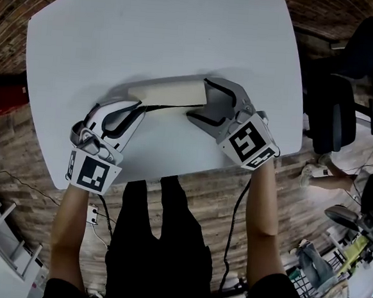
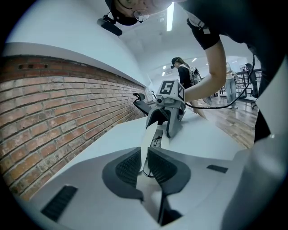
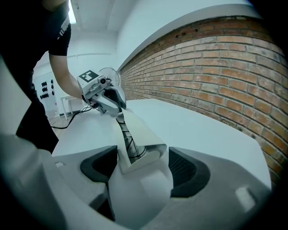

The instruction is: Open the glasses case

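Observation:
A white glasses case (image 1: 172,91) lies across the white table (image 1: 150,33), between my two grippers. My left gripper (image 1: 137,107) is at its left end, and the left gripper view shows the jaws (image 2: 144,161) shut on the case's thin white flap (image 2: 147,137). My right gripper (image 1: 198,100) straddles the right end; in the right gripper view (image 3: 143,164) both pads sit against the case's sides (image 3: 141,134). The case is parted along its top, and dark glasses (image 3: 129,140) show inside. Each gripper appears in the other's view: the right (image 2: 165,114), the left (image 3: 109,99).
The table's near edge (image 1: 172,170) runs just behind both grippers, with the person's legs below it. A black office chair (image 1: 336,112) stands to the right of the table. A brick wall (image 3: 216,81) runs along the table's far side. People stand far back in the room (image 2: 182,74).

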Available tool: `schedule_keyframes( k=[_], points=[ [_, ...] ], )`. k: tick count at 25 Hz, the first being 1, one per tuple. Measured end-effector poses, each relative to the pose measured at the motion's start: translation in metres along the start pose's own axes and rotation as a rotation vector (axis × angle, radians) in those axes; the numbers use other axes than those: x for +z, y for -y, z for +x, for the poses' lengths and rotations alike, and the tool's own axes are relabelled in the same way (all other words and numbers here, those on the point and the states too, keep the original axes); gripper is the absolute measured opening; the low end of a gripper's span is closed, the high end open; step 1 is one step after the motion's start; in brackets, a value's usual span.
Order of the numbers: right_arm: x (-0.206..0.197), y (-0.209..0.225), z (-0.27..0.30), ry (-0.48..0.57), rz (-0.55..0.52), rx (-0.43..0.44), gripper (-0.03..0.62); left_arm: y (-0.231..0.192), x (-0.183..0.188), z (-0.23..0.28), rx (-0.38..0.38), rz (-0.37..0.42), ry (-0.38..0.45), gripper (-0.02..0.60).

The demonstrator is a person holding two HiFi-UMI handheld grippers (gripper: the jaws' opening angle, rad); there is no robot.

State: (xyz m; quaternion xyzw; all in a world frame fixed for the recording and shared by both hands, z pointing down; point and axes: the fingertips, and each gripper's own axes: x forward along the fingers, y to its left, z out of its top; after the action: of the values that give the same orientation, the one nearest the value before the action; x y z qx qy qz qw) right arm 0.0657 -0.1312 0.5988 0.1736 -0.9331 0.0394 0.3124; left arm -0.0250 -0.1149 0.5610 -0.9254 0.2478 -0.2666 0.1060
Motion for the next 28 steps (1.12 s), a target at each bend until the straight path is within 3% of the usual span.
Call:
schedule_keyframes(
  k=[28],
  points=[
    [-0.007, -0.004, -0.01, 0.01, 0.032, -0.044, 0.351, -0.013, 0.0, 0.007, 0.0, 0.006, -0.042, 0.041]
  ],
)
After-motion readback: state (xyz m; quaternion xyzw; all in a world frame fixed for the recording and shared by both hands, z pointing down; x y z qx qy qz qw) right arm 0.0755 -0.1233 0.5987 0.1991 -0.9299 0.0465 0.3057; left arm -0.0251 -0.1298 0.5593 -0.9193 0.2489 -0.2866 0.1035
